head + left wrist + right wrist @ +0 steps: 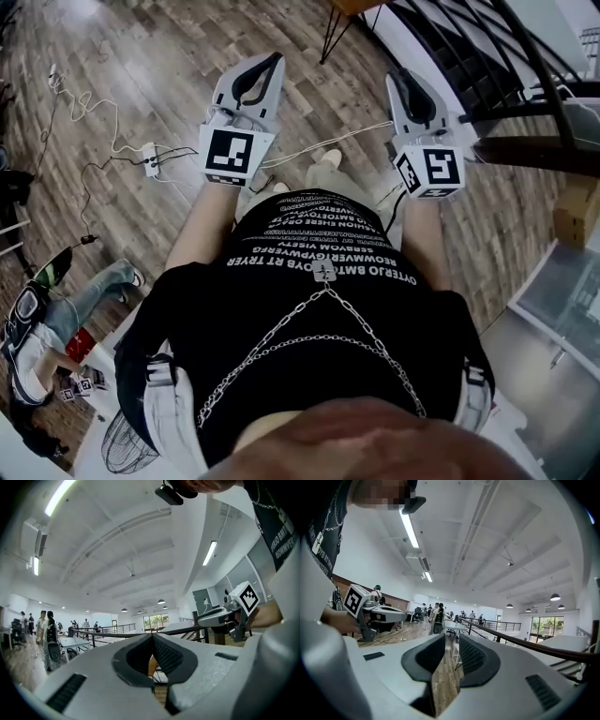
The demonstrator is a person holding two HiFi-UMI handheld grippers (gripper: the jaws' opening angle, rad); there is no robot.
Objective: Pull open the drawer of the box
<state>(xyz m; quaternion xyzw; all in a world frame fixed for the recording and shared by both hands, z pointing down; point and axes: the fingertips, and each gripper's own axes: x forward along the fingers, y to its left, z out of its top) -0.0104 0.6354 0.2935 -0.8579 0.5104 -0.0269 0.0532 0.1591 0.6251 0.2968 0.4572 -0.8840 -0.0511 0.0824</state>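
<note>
No box or drawer shows in any view. In the head view both grippers are held out in front of the person's black shirt, above a wooden floor. My left gripper has its jaws meeting at the tips, shut on nothing; its own view shows the tips touching. My right gripper stands open, with a narrow gap between its pads and only floor seen through it. Both point out level into a large open hall.
A black stair railing runs along the upper right. White cables and a power strip lie on the floor at left. A person crouches at lower left. A cardboard box and a glass surface are at right.
</note>
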